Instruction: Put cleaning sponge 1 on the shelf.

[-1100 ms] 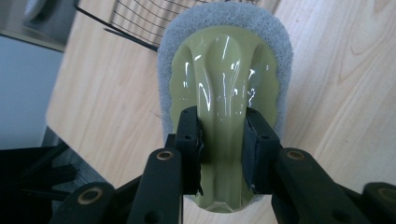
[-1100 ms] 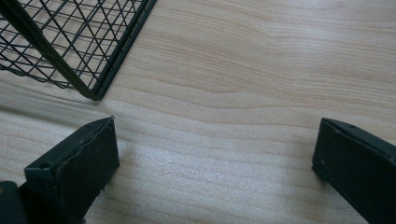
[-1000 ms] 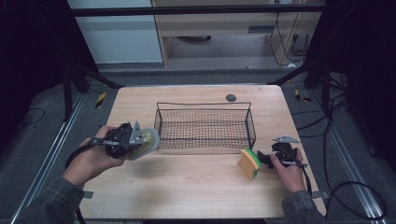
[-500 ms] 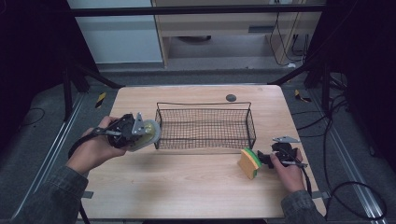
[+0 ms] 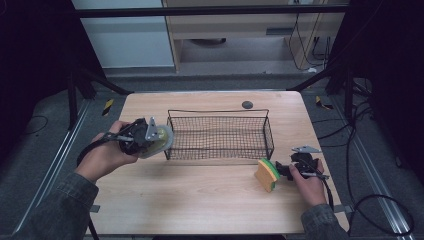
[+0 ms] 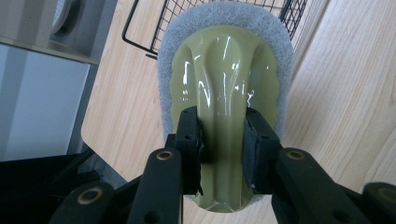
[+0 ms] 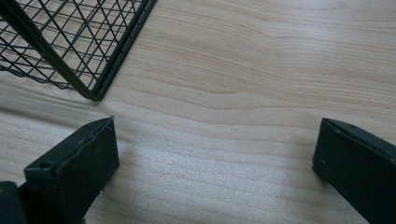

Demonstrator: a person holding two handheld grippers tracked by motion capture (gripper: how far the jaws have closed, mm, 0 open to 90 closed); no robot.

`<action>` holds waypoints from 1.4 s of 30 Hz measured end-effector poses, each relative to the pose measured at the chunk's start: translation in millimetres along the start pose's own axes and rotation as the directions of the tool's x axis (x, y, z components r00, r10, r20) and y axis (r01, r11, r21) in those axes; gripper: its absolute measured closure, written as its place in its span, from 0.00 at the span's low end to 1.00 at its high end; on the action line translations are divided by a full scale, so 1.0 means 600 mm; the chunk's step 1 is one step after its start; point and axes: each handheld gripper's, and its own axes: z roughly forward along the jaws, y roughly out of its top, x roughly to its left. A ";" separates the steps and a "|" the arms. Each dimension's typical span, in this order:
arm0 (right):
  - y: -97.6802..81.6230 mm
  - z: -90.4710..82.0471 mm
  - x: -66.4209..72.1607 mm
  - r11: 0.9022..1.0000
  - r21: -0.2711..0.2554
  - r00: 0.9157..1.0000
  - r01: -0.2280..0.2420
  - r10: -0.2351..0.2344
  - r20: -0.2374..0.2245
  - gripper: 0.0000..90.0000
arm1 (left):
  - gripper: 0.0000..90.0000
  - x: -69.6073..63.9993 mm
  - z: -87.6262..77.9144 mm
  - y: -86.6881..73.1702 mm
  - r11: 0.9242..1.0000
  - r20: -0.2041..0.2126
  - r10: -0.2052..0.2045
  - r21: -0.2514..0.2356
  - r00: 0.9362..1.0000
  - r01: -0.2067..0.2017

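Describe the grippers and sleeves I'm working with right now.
Both grippers are black. The left gripper and right gripper each carry a grey three-cornered plate and trail a black cable. The jaws are flat black pads on bolted arms. Both sleeves are dark grey-green.

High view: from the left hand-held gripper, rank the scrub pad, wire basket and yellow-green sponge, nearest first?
1. Scrub pad, clamped in the left hand-held gripper.
2. Wire basket, just right of it, mid-table.
3. Yellow-green sponge, far right, before the other gripper.

The table (image 5: 200, 200) is pale matt wood with visible grain, the basket (image 5: 220, 135) is black wire mesh, and the scrubber (image 6: 229, 93) has a glossy olive plastic grip on a rough grey fibrous pad.
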 end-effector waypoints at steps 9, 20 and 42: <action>0.002 0.001 0.001 1.000 0.002 1.000 -0.010 0.010 -0.003 0.00 | 0.78 0.010 -0.003 0.018 1.000 -0.016 0.011 -0.009 1.000 -0.011; 0.002 0.002 0.001 1.000 0.003 1.000 -0.009 0.009 -0.001 0.00 | 0.78 0.022 0.007 0.051 0.999 -0.048 0.045 -0.011 0.998 -0.045; 0.001 0.001 -0.009 1.000 0.002 1.000 0.001 -0.001 -0.009 0.01 | 0.78 0.051 0.049 0.094 0.998 -0.059 0.066 -0.010 0.996 -0.066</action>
